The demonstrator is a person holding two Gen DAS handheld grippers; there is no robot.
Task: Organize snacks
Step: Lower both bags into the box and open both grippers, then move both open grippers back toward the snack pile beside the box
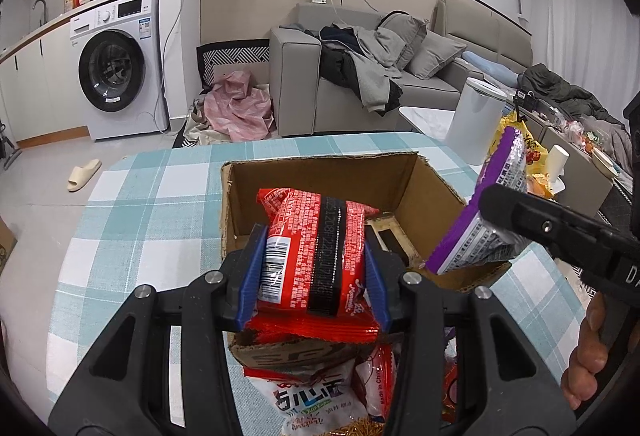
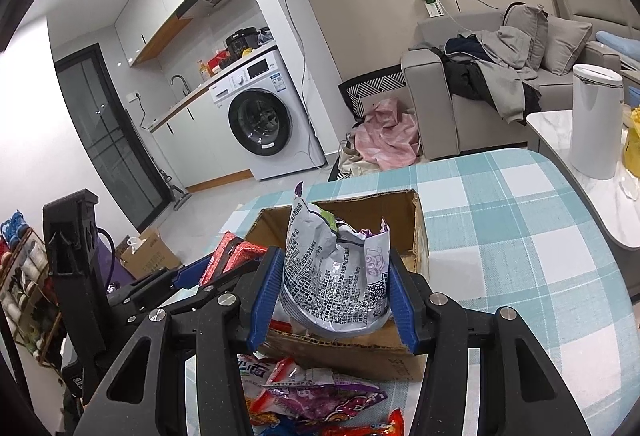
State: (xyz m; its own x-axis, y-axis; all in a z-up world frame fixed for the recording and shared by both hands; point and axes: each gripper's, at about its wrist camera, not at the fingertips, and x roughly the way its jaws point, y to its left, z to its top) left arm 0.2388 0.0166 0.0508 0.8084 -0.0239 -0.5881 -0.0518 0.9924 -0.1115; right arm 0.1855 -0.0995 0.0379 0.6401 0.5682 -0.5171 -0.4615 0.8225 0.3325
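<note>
My left gripper is shut on a red snack packet, held over the near edge of an open cardboard box on the checked tablecloth. The right gripper is shut on a silver and purple snack bag, also above the box. In the left wrist view that purple bag hangs over the box's right corner, with a hand on the right tool. The left gripper with its red packet shows at the left of the right wrist view. More snack packets lie in front of the box.
The blue and white checked table runs out to rounded edges. A white bin stands on a marble table at the right. Behind are a sofa with clothes, a washing machine and a slipper on the floor.
</note>
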